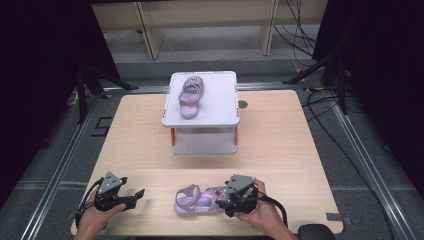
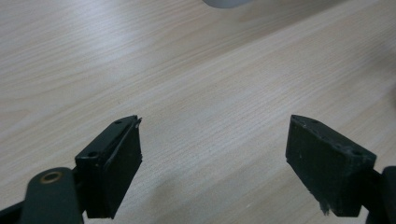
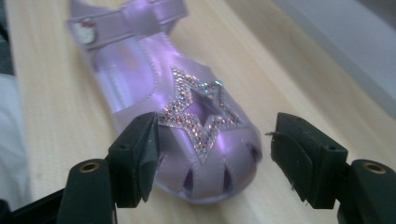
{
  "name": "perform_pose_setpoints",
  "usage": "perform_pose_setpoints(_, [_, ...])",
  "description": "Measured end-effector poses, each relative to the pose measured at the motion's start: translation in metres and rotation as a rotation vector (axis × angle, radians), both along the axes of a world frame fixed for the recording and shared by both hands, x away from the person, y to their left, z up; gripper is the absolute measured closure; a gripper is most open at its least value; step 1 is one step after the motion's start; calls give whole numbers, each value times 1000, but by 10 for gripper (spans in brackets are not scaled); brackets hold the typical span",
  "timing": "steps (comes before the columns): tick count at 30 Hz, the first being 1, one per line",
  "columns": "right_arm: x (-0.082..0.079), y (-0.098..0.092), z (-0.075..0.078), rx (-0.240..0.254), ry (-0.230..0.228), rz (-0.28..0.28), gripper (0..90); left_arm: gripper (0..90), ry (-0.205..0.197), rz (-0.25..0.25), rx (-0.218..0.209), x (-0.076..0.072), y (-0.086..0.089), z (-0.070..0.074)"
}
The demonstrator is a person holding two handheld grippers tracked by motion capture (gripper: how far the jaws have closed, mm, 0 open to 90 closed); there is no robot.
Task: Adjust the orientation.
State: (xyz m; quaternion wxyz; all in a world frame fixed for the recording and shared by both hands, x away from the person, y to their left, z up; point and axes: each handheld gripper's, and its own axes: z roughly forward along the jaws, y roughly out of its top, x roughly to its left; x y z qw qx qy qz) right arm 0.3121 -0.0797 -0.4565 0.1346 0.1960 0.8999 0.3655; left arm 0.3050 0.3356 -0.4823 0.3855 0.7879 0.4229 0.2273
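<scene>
A shiny purple sandal (image 1: 192,201) with a glitter star on its toe lies on its sole near the table's front edge, toe pointing right. My right gripper (image 1: 220,198) stands open with its jaws on either side of that toe. In the right gripper view the sandal (image 3: 187,107) has one jaw close against its side, while the other jaw stands off with a gap. A matching sandal (image 1: 190,94) rests on top of the white box (image 1: 220,102). My left gripper (image 1: 136,198) is open at the front left, with bare wood between its jaws (image 2: 212,140).
The white box stands on the wooden table (image 1: 280,150) at the middle back, raised on a pale base with orange corners. A small dark round spot (image 1: 242,104) marks the tabletop to the right of the box. Cables trail on the floor beyond.
</scene>
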Motion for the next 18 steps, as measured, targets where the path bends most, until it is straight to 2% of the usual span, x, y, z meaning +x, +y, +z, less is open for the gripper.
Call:
perform_pose_setpoints(1, [1, -2, 1, -8, -12, -13, 328, 179, -4, -6, 3, 1, 0, 0])
perform_pose_setpoints(2, [3, -4, 1, -11, -16, -27, 330, 179, -1, 6, -26, 0, -1, -1])
perform_pose_setpoints(6, [9, -9, -1, 8, -18, -59, 323, 179, 2, 1, -20, 0, -2, -1])
perform_pose_setpoints(7, [12, -9, -2, 8, -29, -57, 321, 179, 1, -9, 0, 1, -1, -1])
perform_pose_setpoints(9, [16, -10, -2, 12, -34, -68, 321, 179, 3, -3, -14, 1, -3, -2])
perform_pose_setpoints(11, [21, -12, -3, 14, -50, -89, 332, 179, 0, -7, -14, 1, -3, -2])
perform_pose_setpoints(12, [23, -12, -4, 8, -56, -96, 347, 179, 13, -1, -9, 1, -3, -2])
perform_pose_setpoints(13, [26, -11, -5, 5, -67, -102, 360, 179, 2, -12, -5, 2, -2, -2])
perform_pose_setpoints(16, [30, -8, -9, 4, -49, -91, 355, 179, -2, -15, 5, 2, -1, 0])
perform_pose_setpoints(17, [30, -8, -8, 13, -44, -90, 355, 179, 1, -2, -18, 0, -2, -1])
perform_pose_setpoints(18, [30, -9, -7, 22, -47, -87, 356, 179, -1, -4, -20, 1, -2, -1])
